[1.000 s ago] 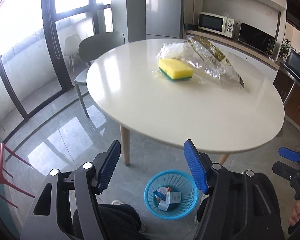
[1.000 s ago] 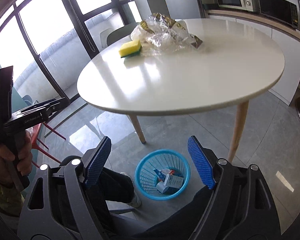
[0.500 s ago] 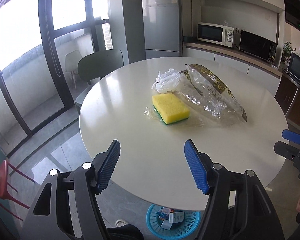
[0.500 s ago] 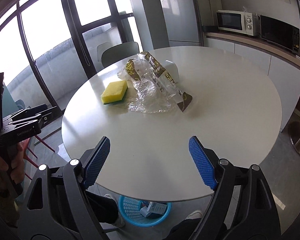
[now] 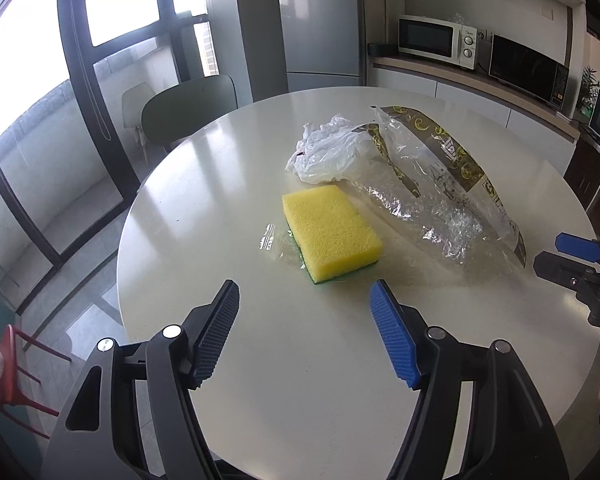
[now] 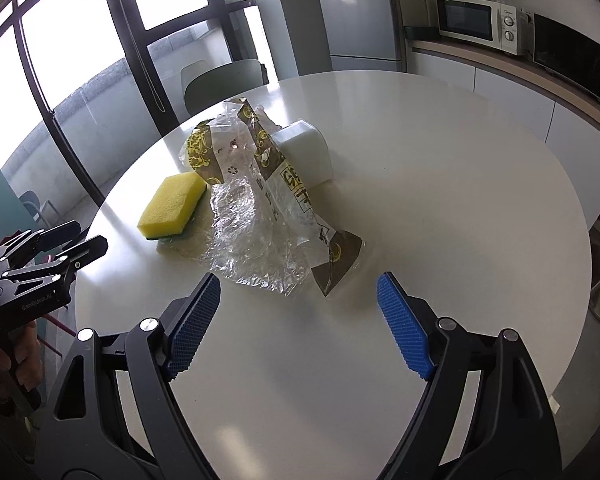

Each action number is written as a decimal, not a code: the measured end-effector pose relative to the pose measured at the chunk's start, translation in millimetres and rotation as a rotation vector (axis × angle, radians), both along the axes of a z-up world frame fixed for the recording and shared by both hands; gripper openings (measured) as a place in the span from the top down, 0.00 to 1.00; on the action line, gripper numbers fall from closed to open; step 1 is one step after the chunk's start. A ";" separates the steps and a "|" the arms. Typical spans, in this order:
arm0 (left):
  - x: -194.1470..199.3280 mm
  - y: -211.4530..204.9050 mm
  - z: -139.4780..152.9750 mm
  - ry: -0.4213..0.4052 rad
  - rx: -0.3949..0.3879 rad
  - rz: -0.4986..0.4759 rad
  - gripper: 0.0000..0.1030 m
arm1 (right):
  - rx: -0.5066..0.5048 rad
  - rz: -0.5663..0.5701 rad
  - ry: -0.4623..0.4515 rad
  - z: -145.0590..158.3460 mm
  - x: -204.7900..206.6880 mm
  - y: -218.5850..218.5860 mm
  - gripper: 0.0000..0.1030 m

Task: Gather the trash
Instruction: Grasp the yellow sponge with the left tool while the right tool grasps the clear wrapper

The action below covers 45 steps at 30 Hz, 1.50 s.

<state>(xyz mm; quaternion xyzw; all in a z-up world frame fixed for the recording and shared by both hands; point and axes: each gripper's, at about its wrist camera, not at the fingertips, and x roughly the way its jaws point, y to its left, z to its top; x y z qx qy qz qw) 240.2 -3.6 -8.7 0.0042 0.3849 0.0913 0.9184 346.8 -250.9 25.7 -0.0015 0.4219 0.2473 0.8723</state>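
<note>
Because no trash was held yet, both grippers, left (image 5: pixel 304 300) and right (image 6: pixel 298 294), stood wide above the table (image 5: pixel 260 380), facing the wrapper (image 6: pixel 268 216).

The black side of the left gripper (image 6: pixel 40 276) has small white letters that look like "GenRobot.AI", and the see-through wrapper (image 6: pixel 276 216) on the table has big dark letters on its brown band, too crumpled to read.
</note>
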 end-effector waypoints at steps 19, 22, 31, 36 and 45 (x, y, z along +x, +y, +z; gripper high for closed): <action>71.5 -14.4 -34.6 0.135 -0.033 0.008 0.30 | -0.053 0.037 0.078 -25.8 55.4 27.7 0.56; 67.5 -9.0 -41.4 0.136 -0.064 0.019 0.42 | -0.063 0.042 0.071 -27.7 53.3 30.9 0.66; 45.5 -0.8 -32.5 0.071 -0.086 0.042 0.45 | -0.054 0.021 0.040 -26.8 39.6 23.6 0.90; 26.8 5.5 -17.8 0.028 -0.097 0.042 0.45 | -0.022 0.005 -0.001 -14.3 29.6 18.3 0.91; -10.0 -0.3 5.7 -0.028 -0.113 -0.021 0.46 | 0.021 0.005 -0.046 4.7 -5.6 11.5 0.93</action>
